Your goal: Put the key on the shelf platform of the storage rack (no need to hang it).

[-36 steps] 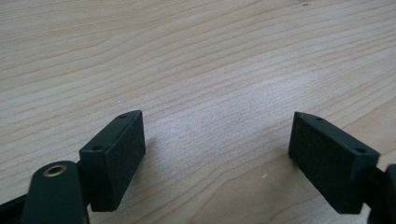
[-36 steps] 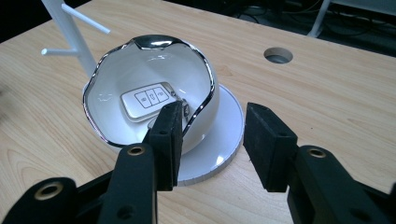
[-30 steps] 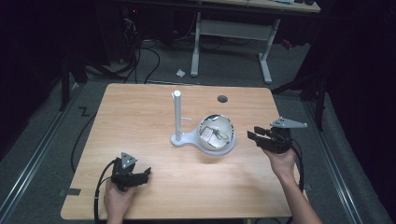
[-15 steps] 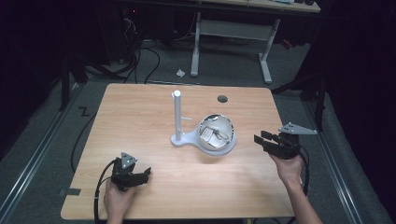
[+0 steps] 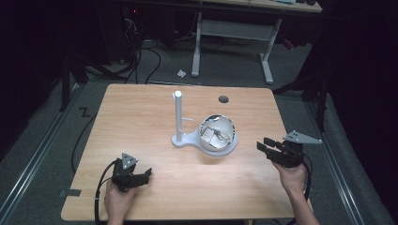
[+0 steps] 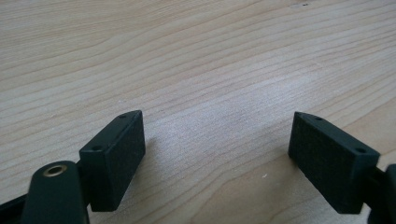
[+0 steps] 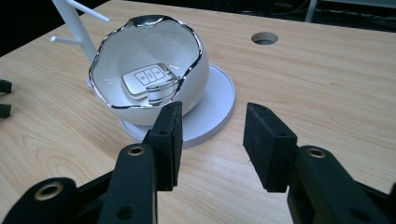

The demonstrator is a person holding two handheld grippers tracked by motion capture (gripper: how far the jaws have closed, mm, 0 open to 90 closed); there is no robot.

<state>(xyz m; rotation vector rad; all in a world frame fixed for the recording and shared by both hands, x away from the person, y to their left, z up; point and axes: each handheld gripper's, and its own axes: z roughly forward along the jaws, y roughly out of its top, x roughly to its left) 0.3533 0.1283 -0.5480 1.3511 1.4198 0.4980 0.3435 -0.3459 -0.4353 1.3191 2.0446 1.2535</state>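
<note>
A white egg-shaped bowl with a jagged silver rim sits on the round base of a white stand near the table's middle. Inside it lies a white car key fob. My right gripper hovers to the right of the bowl, jaws open with nothing between them, pointing toward the bowl. My left gripper rests low at the front left, jaws wide open over bare wood.
The wooden table has a round cable hole at the back. The stand's thin post carries small side pegs. Dark floor, cables and a desk frame lie beyond the far edge.
My right gripper has drifted toward the table's right front, a little lower and farther from the bowl. The left gripper has stayed put.
</note>
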